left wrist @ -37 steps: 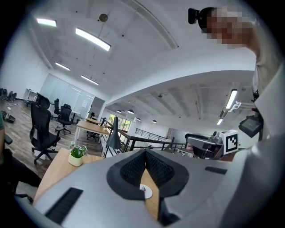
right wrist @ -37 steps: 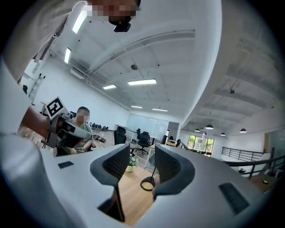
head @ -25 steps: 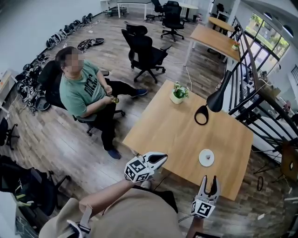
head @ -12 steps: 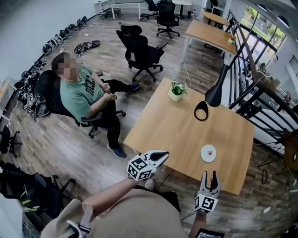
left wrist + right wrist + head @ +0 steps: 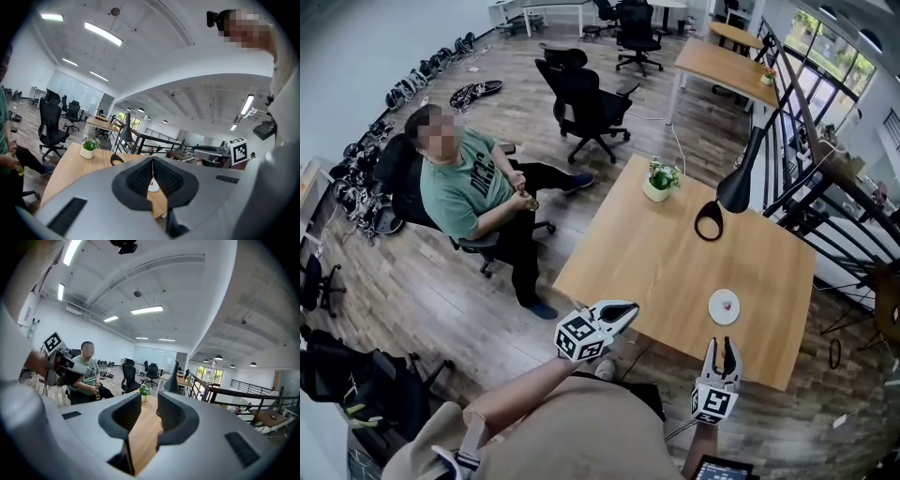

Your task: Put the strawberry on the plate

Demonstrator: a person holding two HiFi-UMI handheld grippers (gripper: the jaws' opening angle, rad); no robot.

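Observation:
A small white plate (image 5: 719, 309) lies near the right front of the wooden table (image 5: 656, 262), with the red strawberry (image 5: 729, 303) on it. My right gripper (image 5: 720, 344) hovers just short of the table's near edge, below the plate; its jaws are closing with nothing between them. In the right gripper view the right gripper (image 5: 149, 405) frames only bare tabletop. My left gripper (image 5: 622, 315) hangs shut and empty off the table's near left edge. In the left gripper view the left gripper (image 5: 152, 165) has its pads pressed together, with the plate (image 5: 153, 187) showing beyond them.
A potted plant (image 5: 659, 183) and a black desk lamp (image 5: 733, 192) stand at the table's far side. A person in a green shirt (image 5: 459, 187) sits to the left on a chair. Black office chairs (image 5: 581, 103) stand behind; a railing (image 5: 825, 187) runs at the right.
The right gripper's jaws have narrowed from wide apart. Both grippers have stayed at about the same places near the table's front edge.

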